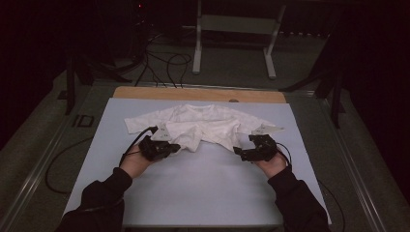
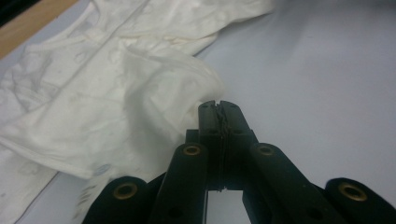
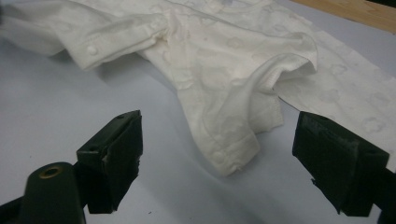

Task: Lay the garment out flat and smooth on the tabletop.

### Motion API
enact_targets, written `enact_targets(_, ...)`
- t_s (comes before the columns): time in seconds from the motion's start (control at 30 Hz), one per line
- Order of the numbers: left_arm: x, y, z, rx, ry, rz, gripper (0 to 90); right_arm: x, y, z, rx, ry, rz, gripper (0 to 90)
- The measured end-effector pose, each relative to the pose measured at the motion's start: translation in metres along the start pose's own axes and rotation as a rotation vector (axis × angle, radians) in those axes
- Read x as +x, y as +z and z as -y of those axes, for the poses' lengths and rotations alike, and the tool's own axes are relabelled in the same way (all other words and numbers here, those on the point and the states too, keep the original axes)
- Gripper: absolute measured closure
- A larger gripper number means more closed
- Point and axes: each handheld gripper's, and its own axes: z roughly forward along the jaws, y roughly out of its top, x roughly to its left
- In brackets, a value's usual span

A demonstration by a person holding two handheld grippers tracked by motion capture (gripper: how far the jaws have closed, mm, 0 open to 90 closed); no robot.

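Black-sleeved forearms come in from the bottom of the high view, each hand carrying a set of tongs over the pale blue counter [image 1: 203, 183]. Left tongs [image 1: 170, 147] are fully closed; in the left gripper view their tips meet with a thin pinch of cloth caught between them, the hem of a white garment [image 1: 198, 123] bunched up against the jaws. Right tongs [image 1: 241, 153] stand wide apart and hold nothing; in the right gripper view the near corner of the garment [image 3: 233, 154] lies on the counter between the two pads [image 3: 114, 149], touched by neither.

The garment itself lies spread across the far half of the counter, sleeves out to either side, its lower edge rumpled and turned toward the person.

Risks, as I judge them: the left grip looks shallow, only an edge of thin fabric at the very tips, so a pull could let it slide out. It may also have taken a single layer, which would open the garment rather than fold it. If the left side rises alone while the right corner stays loose, the cloth will drag and twist into a crooked fold.

Both hands sit low near the counter, palms inward, tongs pointing away from the person toward the garment's near edge, the left hand [image 1: 138, 162] angled slightly inward, the right hand [image 1: 273, 162] mirroring it.
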Motion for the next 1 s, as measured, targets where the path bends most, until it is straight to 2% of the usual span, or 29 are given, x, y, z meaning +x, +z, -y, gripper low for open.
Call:
enact_targets(0.03, -0.004, -0.011, 0.003, -0.018, -0.007, 0.013, 89.5, 0.001, 0.000, 0.000, 0.003, -0.003, 0.000, 16.3)
enact_targets(0.13, -0.008, -0.020, 0.006, -0.022, -0.006, 0.022, 89.5, 0.002, 0.000, 0.000, 0.005, -0.006, -0.004, 16.3)
enact_targets(0.17, -0.010, -0.027, 0.011, -0.028, -0.023, 0.037, 89.4, 0.002, 0.000, -0.001, 0.009, -0.007, -0.002, 16.3)
enact_targets(0.3, -0.009, -0.029, 0.021, -0.005, -0.045, 0.032, 89.2, 0.002, 0.001, -0.001, 0.007, -0.006, -0.003, 16.3)
enact_targets(0.37, -0.002, -0.028, 0.037, 0.021, -0.083, 0.018, 88.6, 0.003, 0.001, -0.001, 0.011, -0.012, -0.002, 16.3)
enact_targets(0.43, 0.001, -0.028, 0.042, 0.033, -0.099, 0.017, 87.6, 0.003, 0.001, -0.001, 0.013, -0.015, -0.005, 16.3)
enact_targets(0.47, 0.009, -0.027, 0.053, 0.046, -0.130, 0.000, 85.6, 0.003, 0.001, -0.001, 0.013, -0.015, -0.004, 16.3)
enact_targets(0.53, 0.012, -0.027, 0.058, 0.059, -0.144, -0.009, 80.0, 0.003, 0.002, -0.001, 0.016, -0.015, -0.010, 16.3)
enact_targets(0.57, 0.014, -0.028, 0.061, 0.076, -0.134, -0.037, 80.0, 0.003, 0.002, -0.001, 0.016, -0.015, -0.010, 16.3)
enact_targets(0.6, 0.017, -0.029, 0.064, 0.075, -0.145, -0.051, 70.2, 0.003, 0.002, 0.000, 0.020, -0.019, -0.007, 16.2)
enact_targets(0.63, 0.019, -0.033, 0.067, 0.042, -0.167, -0.041, 66.3, 0.003, 0.003, 0.000, 0.023, -0.020, -0.009, 16.2)
enact_targets(0.67, 0.018, -0.035, 0.066, 0.032, -0.168, -0.039, 61.2, 0.003, 0.003, 0.000, 0.023, -0.019, -0.007, 16.2)
enact_targets(0.77, 0.013, -0.038, 0.063, 0.010, -0.145, -0.022, 55.3, 0.004, 0.003, 0.001, 0.027, -0.025, -0.011, 16.2)
enact_targets(0.8, 0.004, -0.039, 0.058, -0.010, -0.119, 0.010, 55.3, 0.004, 0.004, 0.001, 0.028, -0.026, -0.015, 16.2)
enact_targets(0.83, 0.004, -0.039, 0.058, -0.010, -0.119, 0.010, 55.3, 0.004, 0.004, 0.001, 0.028, -0.026, -0.015, 16.2)
enact_targets(0.93, -0.013, -0.036, 0.049, -0.031, -0.056, 0.058, 55.3, 0.005, 0.005, 0.000, 0.031, -0.035, -0.017, 17.3)
enact_targets(0.97, -0.022, -0.030, 0.043, -0.036, -0.024, 0.083, 55.5, 0.005, 0.005, 0.000, 0.030, -0.036, -0.023, 18.1)
enact_targets(1.0, -0.027, -0.027, 0.041, -0.039, -0.010, 0.103, 56.5, 0.005, 0.005, 0.000, 0.030, -0.036, -0.028, 19.0)
